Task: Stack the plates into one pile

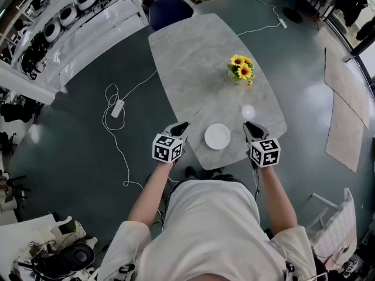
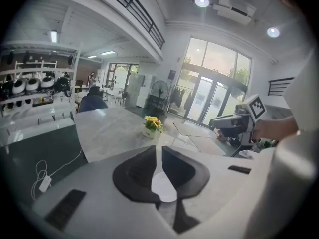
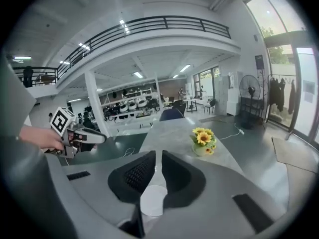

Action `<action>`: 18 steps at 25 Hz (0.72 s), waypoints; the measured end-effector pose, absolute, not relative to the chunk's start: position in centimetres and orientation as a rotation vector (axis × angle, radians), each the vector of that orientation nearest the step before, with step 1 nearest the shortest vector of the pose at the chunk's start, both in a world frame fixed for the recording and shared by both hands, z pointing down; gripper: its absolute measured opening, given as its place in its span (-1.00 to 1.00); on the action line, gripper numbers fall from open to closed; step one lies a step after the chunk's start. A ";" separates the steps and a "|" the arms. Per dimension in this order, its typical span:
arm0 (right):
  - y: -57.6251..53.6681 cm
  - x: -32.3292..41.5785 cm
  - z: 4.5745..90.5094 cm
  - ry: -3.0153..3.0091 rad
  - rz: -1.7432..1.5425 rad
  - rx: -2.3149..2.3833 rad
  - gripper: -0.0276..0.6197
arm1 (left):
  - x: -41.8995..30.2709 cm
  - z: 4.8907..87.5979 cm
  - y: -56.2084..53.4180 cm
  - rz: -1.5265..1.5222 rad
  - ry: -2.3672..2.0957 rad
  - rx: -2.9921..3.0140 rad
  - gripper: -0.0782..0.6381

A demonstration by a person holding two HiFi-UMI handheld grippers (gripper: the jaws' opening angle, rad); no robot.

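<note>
Two grippers, both empty. Left to right:

Your left gripper (image 1: 181, 127) hangs at the near-left edge of the table (image 1: 199, 63). Pads are almost together, only a thin slit, nothing in it. Its view shows the plate low through that slit, so the fingers point out over the plate, not at it.

Plate (image 1: 217, 136): one white disc, flat on the table by the near edge, between your two grippers and apart from both. It's round, so there's no long axis to line up on and any rim approach works. Can't tell from above whether it's a single plate or a nested pile.

Your right gripper (image 1: 251, 127) mirrors the left at the near-right edge: jaws nearly closed, narrow gap, holding nothing. The plate shows low in its view too.

Key relation: the plate lies inboard of and below both sets of fingers, to the right of the left one and to the left of the right one. Neither hand is clearly nearer.

Counts:
- 1 plate disc for sure. I see no others.
- 1 small pale round patch (image 1: 248, 111) just beyond the right gripper. It could be a dish or glare, can't tell.
- 1 vase of sunflowers (image 1: 241, 69) farther up the table, well apart from the plate.

My read: if the patch is glare, stacking looks done. If it's a dish, your right hand is closer to it and needs its jaws opened first.
</note>
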State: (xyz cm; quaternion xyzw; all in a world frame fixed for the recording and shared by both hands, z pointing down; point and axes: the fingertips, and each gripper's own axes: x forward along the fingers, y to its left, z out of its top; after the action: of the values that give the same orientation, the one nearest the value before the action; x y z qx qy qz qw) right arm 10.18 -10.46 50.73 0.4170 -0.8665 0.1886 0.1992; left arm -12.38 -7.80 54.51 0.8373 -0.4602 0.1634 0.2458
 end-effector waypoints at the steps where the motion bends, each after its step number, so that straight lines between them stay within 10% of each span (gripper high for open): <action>1: -10.1 10.1 49.9 -2.434 0.511 1.175 -0.73 | -12.4 53.6 -7.6 0.446 -1.252 2.313 -0.67; 18: -6.2 11.8 39.0 -2.570 0.265 1.317 -0.77 | -10.2 42.3 -5.5 0.299 -1.182 2.594 -0.71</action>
State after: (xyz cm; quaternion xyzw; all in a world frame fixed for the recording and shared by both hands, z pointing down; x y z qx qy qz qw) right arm 11.78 -6.19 39.03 0.4508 -0.8798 0.0907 0.1206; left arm -10.19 -5.49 42.29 0.8966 -0.4083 0.1033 0.1371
